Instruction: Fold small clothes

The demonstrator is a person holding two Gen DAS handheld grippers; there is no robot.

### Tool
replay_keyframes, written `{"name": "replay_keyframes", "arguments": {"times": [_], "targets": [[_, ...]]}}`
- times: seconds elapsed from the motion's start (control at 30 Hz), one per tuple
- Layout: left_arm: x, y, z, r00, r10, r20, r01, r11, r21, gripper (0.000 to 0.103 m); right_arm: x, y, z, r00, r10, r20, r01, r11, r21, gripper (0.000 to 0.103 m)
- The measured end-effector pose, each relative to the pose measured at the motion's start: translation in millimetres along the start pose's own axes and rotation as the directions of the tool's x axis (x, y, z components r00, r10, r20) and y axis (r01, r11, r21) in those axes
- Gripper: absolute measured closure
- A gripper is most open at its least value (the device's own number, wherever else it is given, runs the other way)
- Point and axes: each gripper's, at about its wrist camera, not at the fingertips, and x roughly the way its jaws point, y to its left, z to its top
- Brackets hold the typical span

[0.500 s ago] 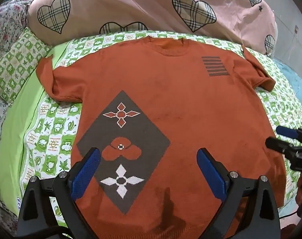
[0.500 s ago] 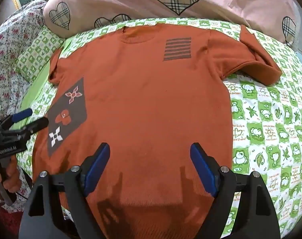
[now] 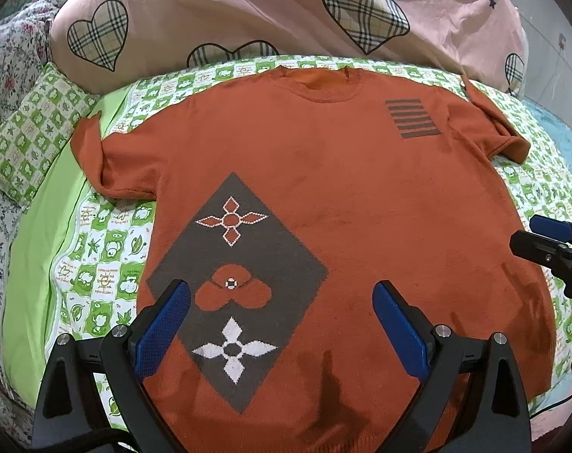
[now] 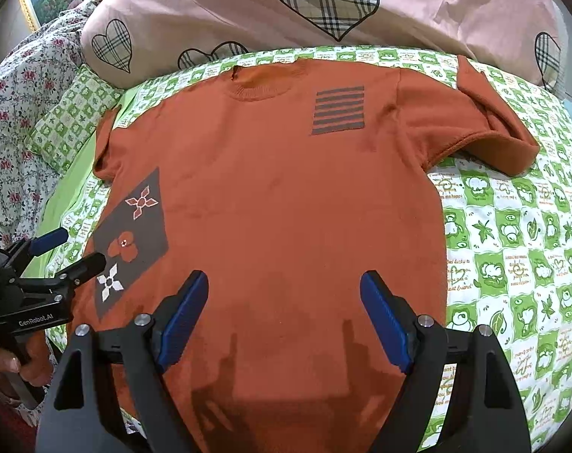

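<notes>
Both claws (image 3: 282, 324) (image 4: 284, 317) released over sweater (image 3: 342, 196); thumb (image 4: 0, 358) in R view only (L-claw handle).

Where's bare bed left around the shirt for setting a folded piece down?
Widest bare patch: green checked sheet right of the orange shirt, below its right sleeve. A narrower strip of sheet lies left of the shirt, under the left sleeve. Crowded behind the collar: the pink heart duvet meets the shirt there.

The sweater (image 3: 323, 188) lies flat on the bedsheet (image 4: 512, 245), its collar toward the blanket (image 3: 248, 11) behind. A pillow (image 3: 29, 139) lies left of it. Both grippers hang above its lower part.
</notes>
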Motion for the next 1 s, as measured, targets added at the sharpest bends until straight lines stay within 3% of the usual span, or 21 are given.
{"name": "replay_keyframes", "arguments": {"times": [0.3,0.63,1.0], "targets": [[3,7,3,1.000,-0.002,0.000,0.002,1.000,-0.024,0.005,1,2,3,1.000,0.006,-0.030,-0.005,1.000,0.021,0.020],[6,11,4,1.000,0.010,0.012,-0.010,1.000,-0.024,0.005,2,1,2,1.000,-0.023,-0.003,0.023,1.000,0.010,0.020],[9,11,7,1.000,0.006,0.014,-0.006,1.000,-0.027,0.005,4,-2,7,1.000,0.005,-0.011,-0.005,0.999,0.037,0.020]]}}
